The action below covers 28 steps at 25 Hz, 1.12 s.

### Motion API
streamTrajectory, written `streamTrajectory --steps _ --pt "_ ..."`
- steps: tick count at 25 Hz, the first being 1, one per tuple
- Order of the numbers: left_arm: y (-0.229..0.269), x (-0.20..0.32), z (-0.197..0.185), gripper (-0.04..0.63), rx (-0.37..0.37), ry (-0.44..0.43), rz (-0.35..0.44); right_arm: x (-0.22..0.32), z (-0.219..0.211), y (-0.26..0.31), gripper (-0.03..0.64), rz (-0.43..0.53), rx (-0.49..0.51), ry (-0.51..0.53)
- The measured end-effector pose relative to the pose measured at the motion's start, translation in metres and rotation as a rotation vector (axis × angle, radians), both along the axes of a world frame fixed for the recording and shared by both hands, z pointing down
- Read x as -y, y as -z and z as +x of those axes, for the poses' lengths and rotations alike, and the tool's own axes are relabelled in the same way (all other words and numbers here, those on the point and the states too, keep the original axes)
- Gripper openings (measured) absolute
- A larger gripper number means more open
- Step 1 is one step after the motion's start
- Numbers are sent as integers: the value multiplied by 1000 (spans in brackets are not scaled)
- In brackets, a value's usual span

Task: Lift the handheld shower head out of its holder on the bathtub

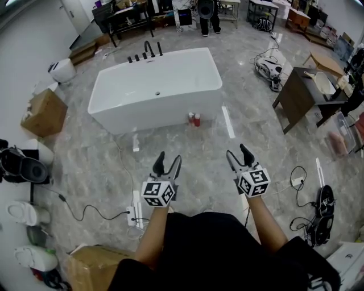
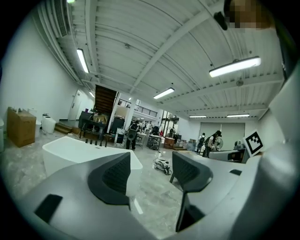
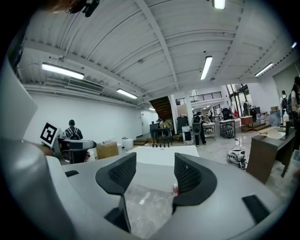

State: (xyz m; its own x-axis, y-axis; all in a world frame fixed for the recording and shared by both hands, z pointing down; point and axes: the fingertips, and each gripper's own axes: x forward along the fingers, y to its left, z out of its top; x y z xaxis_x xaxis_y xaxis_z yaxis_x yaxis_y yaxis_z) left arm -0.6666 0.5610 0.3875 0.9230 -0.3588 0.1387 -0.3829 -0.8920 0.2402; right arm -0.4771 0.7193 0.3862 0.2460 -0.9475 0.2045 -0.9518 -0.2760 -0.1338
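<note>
The white bathtub [image 1: 156, 88] stands on the marble floor well ahead of me. A row of black fittings [image 1: 145, 54] rises from its far rim; the shower head among them is too small to single out. My left gripper [image 1: 168, 162] and right gripper [image 1: 239, 154] hover side by side over the floor, short of the tub, both open and empty. The left gripper view has its jaws [image 2: 151, 176] apart, with the tub [image 2: 70, 152] off to the left. From the right gripper [image 3: 154, 176], the tub [image 3: 161, 154] and its fittings [image 3: 160, 144] lie straight ahead.
Two small red bottles [image 1: 194, 119] stand at the tub's near side. A cardboard box [image 1: 42, 112] sits left of the tub and a brown table [image 1: 301, 94] to the right. A power strip [image 1: 135, 213] and cables [image 1: 91, 210] lie near my left gripper. A person [image 1: 207, 17] stands at the back.
</note>
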Motion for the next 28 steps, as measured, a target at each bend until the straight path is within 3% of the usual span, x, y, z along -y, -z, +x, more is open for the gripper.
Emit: streamTrajectory --steps 15,22,28 --pt "-9 -17 -13 261 27 41 10 -30 -5 -26 221 -16 47 12" --pt "-23 -11 11 267 47 11 -2 -22 -8 -35 221 -26 70 29" --pt "-33 12 57 268 36 -44 -13 -2 14 -44 221 -49 71 11"
